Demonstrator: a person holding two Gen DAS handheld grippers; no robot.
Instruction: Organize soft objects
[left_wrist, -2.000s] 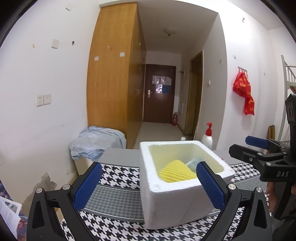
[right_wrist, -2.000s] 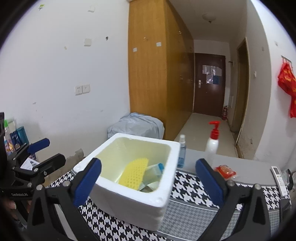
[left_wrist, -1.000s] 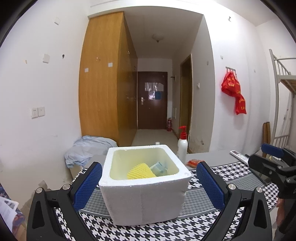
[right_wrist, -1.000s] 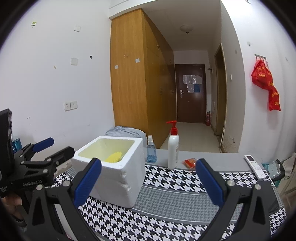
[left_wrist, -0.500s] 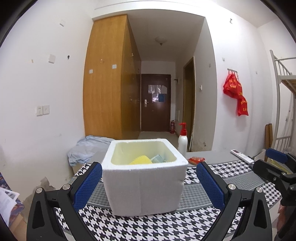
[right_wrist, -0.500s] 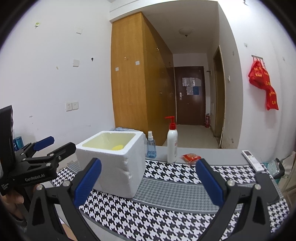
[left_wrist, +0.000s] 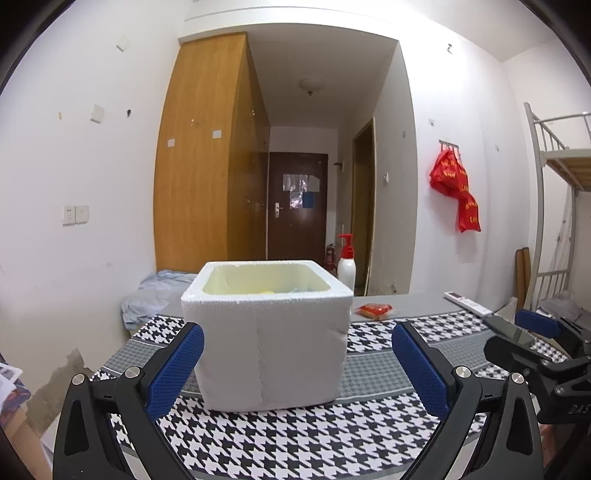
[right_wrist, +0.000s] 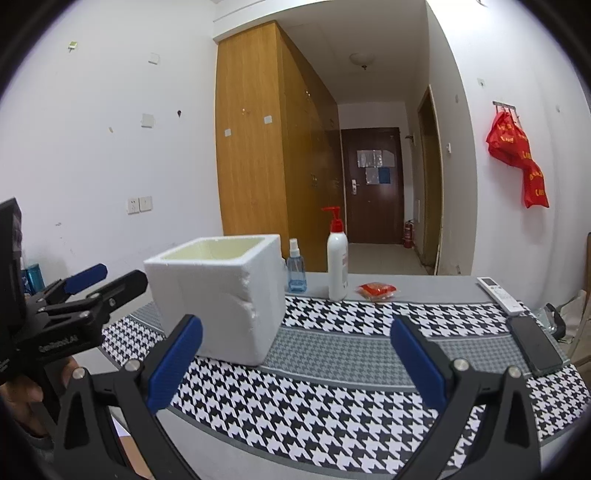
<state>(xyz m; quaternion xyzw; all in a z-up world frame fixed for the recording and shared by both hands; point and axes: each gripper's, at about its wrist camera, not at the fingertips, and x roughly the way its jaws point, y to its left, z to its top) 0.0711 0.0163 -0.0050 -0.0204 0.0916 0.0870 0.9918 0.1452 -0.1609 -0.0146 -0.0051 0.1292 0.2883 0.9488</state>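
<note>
Left gripper (left_wrist: 295, 363) and right gripper (right_wrist: 295, 362): fingers spread wide, both empty, hovering over the near edge of the houndstooth surface (right_wrist: 351, 398).

Foam box (left_wrist: 267, 332) sits just past the left fingers. Likely light, stiff but crumbly, so grip opposite walls gently or the rim dents.

Soft objects are inside; only a yellow sliver (left_wrist: 267, 291) shows over the rim, probably squashy and easy to pinch. Rest of the contents hidden.

Further back: red packet (right_wrist: 376, 290), pump bottle (right_wrist: 337, 266), spray bottle (right_wrist: 296, 271).
</note>
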